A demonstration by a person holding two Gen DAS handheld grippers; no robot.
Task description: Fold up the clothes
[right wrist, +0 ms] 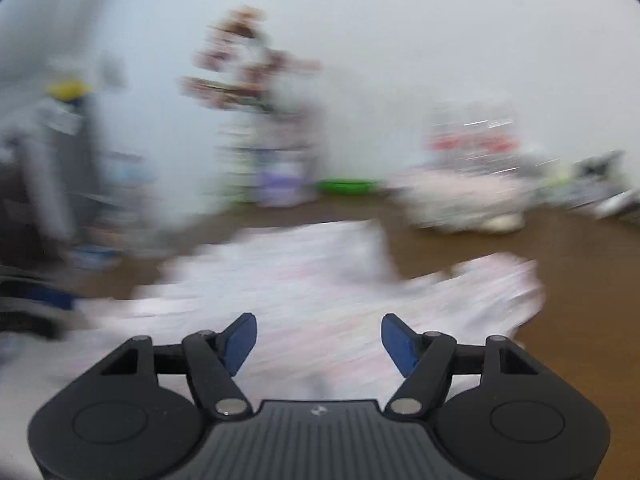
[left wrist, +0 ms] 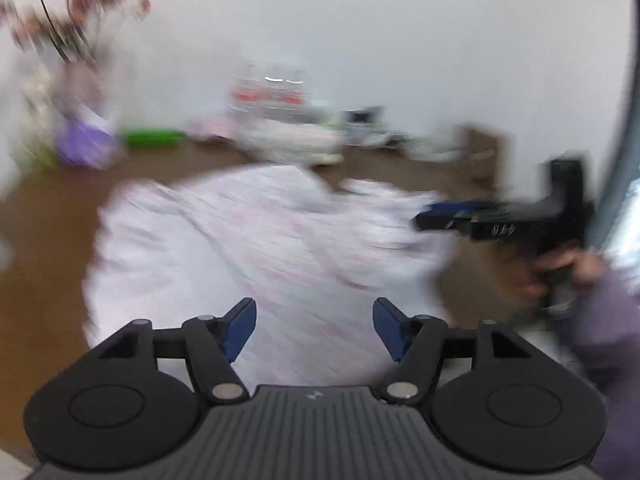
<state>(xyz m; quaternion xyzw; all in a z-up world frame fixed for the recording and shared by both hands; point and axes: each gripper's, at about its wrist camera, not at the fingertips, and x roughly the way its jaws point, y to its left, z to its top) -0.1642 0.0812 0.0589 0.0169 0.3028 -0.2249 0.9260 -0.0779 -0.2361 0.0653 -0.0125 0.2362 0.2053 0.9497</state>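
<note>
While both grippers hang released, pale garment [left wrist: 260,240] lies spread on brown table [left wrist: 44,248], unfolded.
Left gripper [left wrist: 314,330]: jaws wide apart, cloth directly ahead and beneath. Right gripper [right wrist: 319,344]: jaws apart, nearer the cloth's right edge. Long axis unclear through blur. Beyond the jaws: second clothes heap [left wrist: 296,140], potted flowers [left wrist: 76,40], green tray [left wrist: 154,136]; nothing obstructs.

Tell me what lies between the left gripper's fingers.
In the left wrist view, the left gripper is open, and only the white garment shows between its fingers; it grips nothing.
</note>
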